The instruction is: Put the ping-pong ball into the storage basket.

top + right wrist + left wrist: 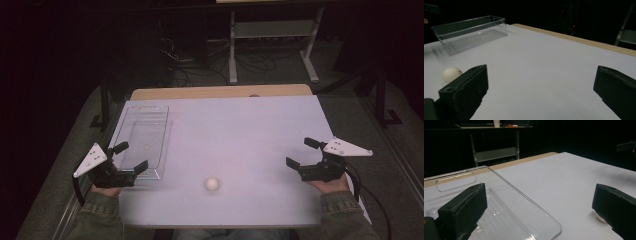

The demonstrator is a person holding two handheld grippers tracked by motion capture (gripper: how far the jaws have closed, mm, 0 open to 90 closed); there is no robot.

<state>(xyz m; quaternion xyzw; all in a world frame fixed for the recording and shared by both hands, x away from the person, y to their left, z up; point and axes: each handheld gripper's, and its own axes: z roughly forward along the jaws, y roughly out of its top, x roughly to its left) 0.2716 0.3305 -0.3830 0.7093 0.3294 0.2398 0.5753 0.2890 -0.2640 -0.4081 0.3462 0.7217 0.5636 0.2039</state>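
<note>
A small white ball (212,184) lies on the white table top (250,130) near the front edge, about midway between my two grippers. A clear plastic tray (145,140) stands empty at the left side. My left gripper (132,156) is open, its jaws reaching over the tray's near right corner. My right gripper (300,152) is open at the table's right side and holds nothing. In the left gripper view the tray's rim (524,197) runs between the jaws, and the ball (600,218) peeks from behind the right jaw. The right gripper view has the ball (451,74) beside its left jaw and the tray (469,30) farther off.
A strip of bare wood (220,92) runs along the table's far edge. Beyond it stand a white metal frame (272,35) and loose cables (200,65) on the dark floor. A person's sleeves come in at the bottom corners.
</note>
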